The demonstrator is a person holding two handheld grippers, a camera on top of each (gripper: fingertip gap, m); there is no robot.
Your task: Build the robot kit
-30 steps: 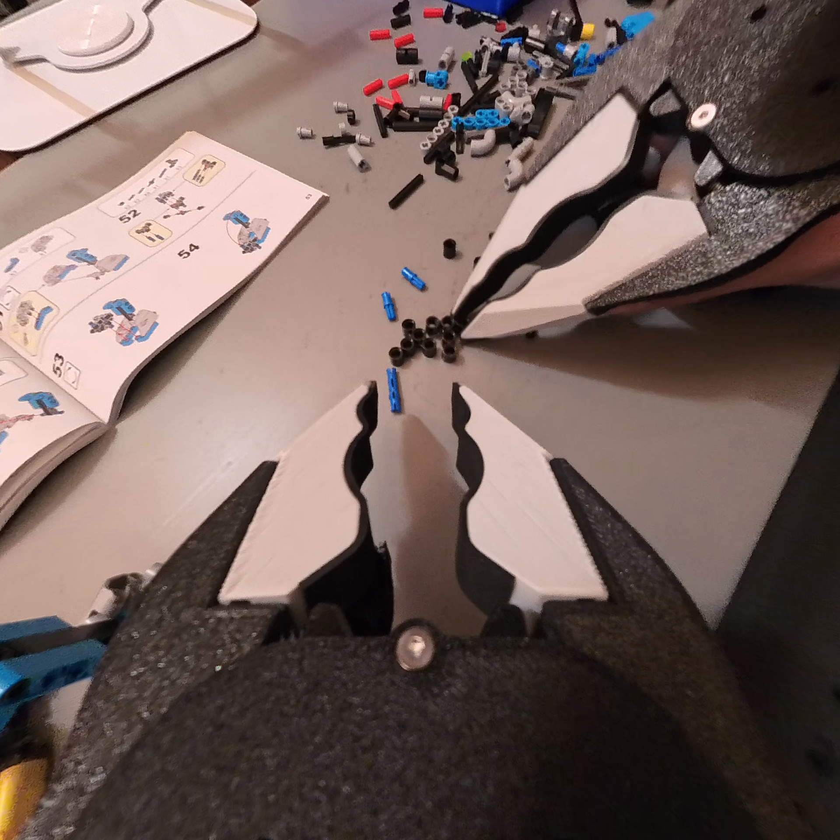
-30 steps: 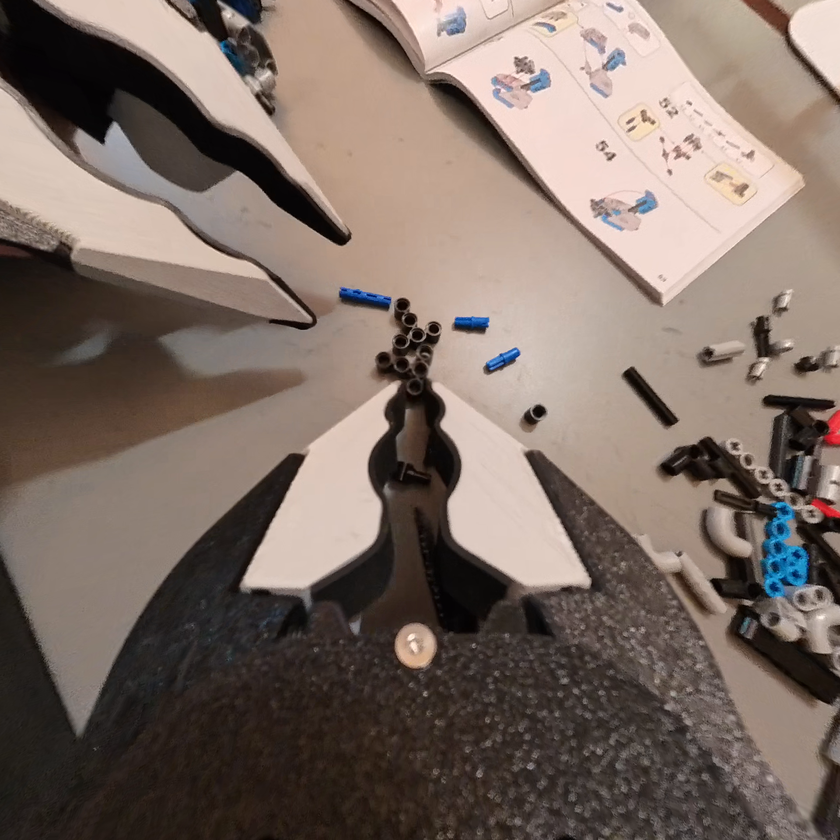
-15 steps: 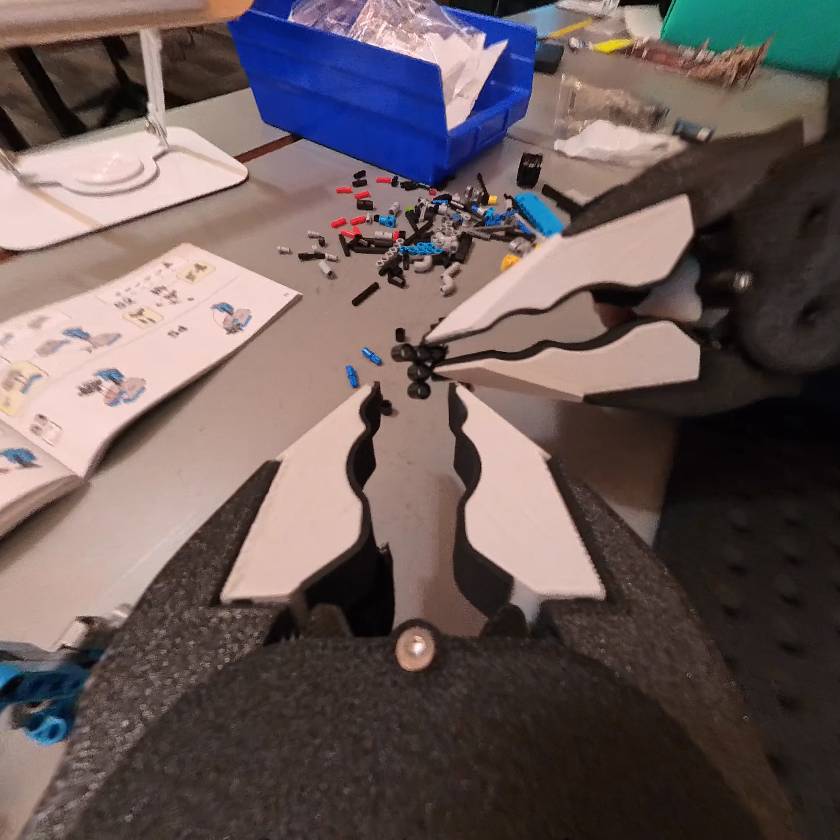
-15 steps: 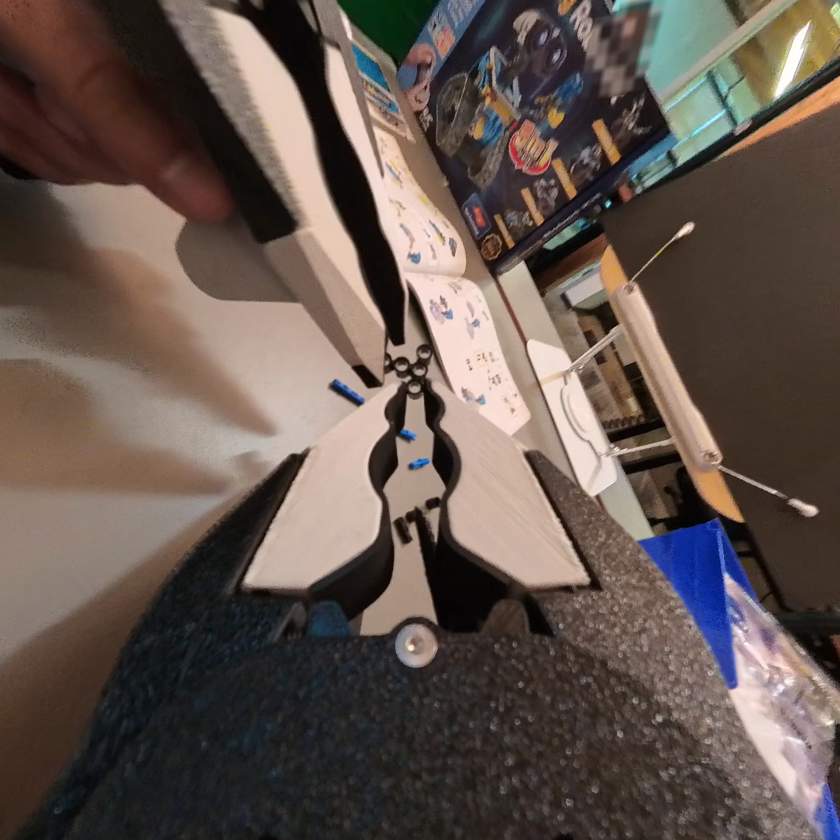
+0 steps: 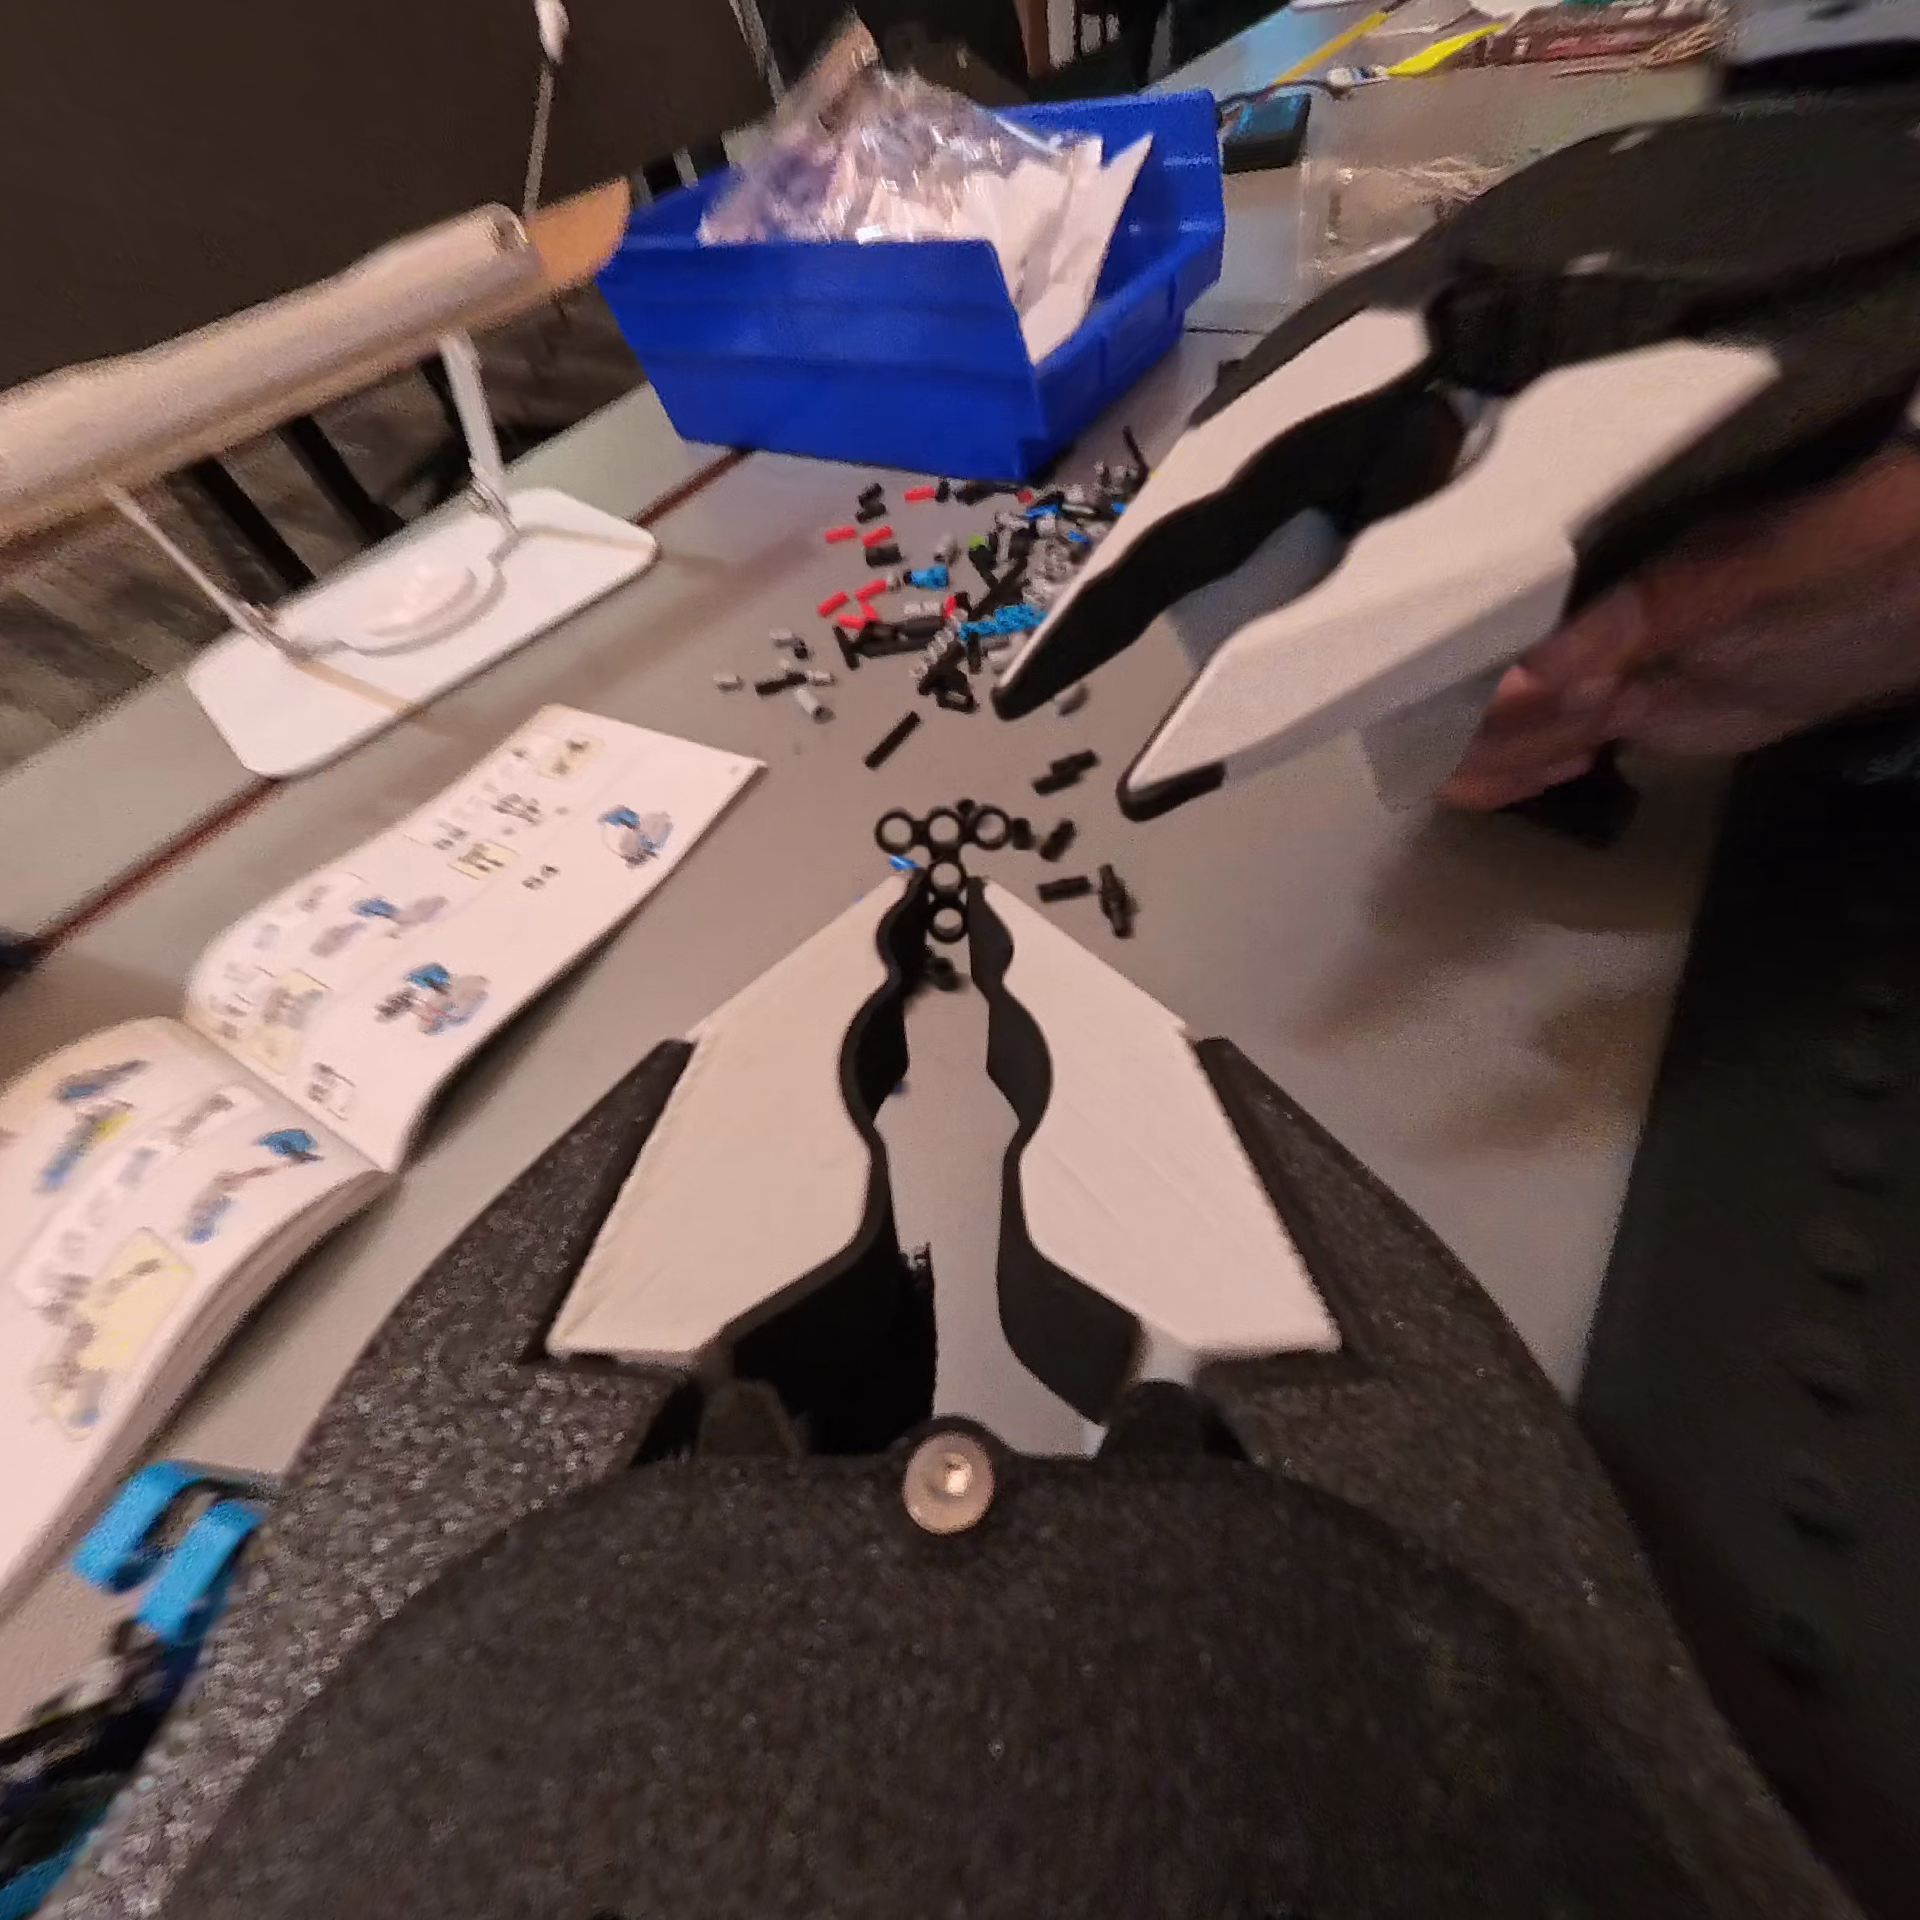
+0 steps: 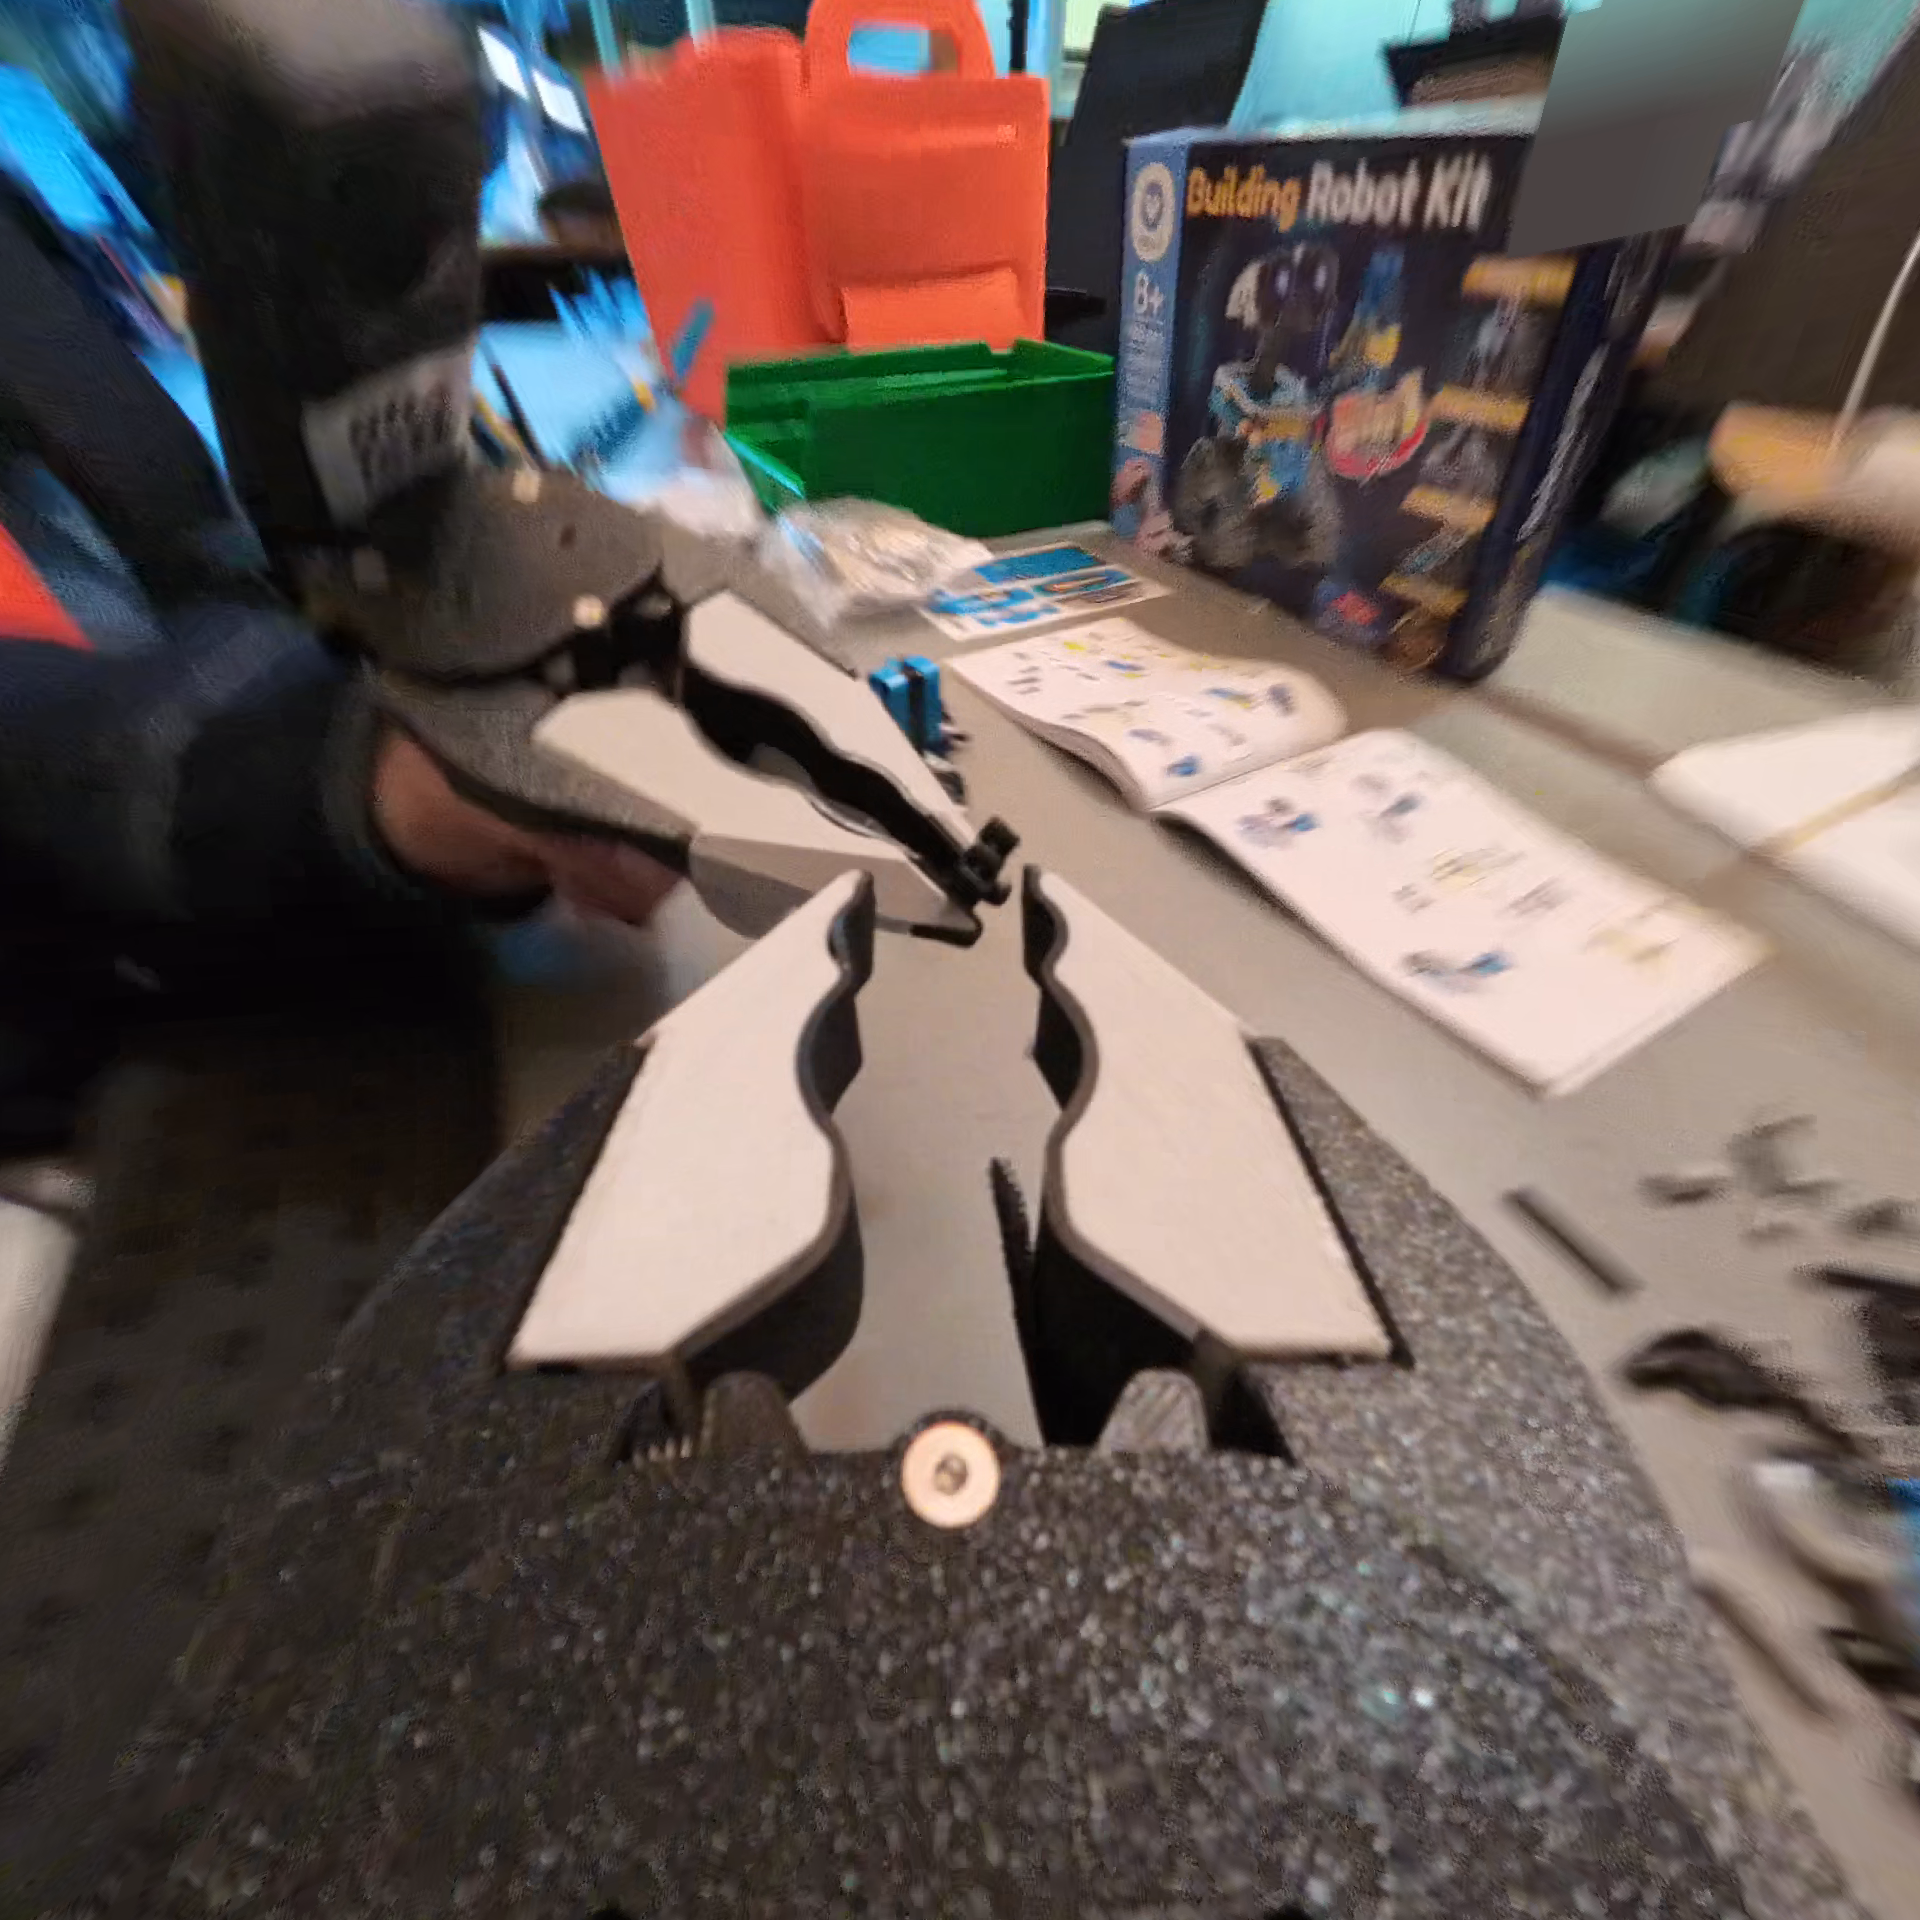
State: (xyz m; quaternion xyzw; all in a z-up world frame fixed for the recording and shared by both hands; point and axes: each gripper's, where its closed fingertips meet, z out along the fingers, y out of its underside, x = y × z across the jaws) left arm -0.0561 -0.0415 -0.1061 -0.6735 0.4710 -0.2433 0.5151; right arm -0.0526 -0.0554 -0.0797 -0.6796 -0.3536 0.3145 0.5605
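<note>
The left gripper was clamped on a black holed connector piece at frame centre, lifted off the grey table. The right gripper gaped empty. With so thin a pinch, a twist could have flicked the piece into the loose pins.

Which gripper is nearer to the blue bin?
Right. In the left wrist view the right gripper hangs open just before the blue bin; the left gripper, shut on a black piece, is farther back.
</note>
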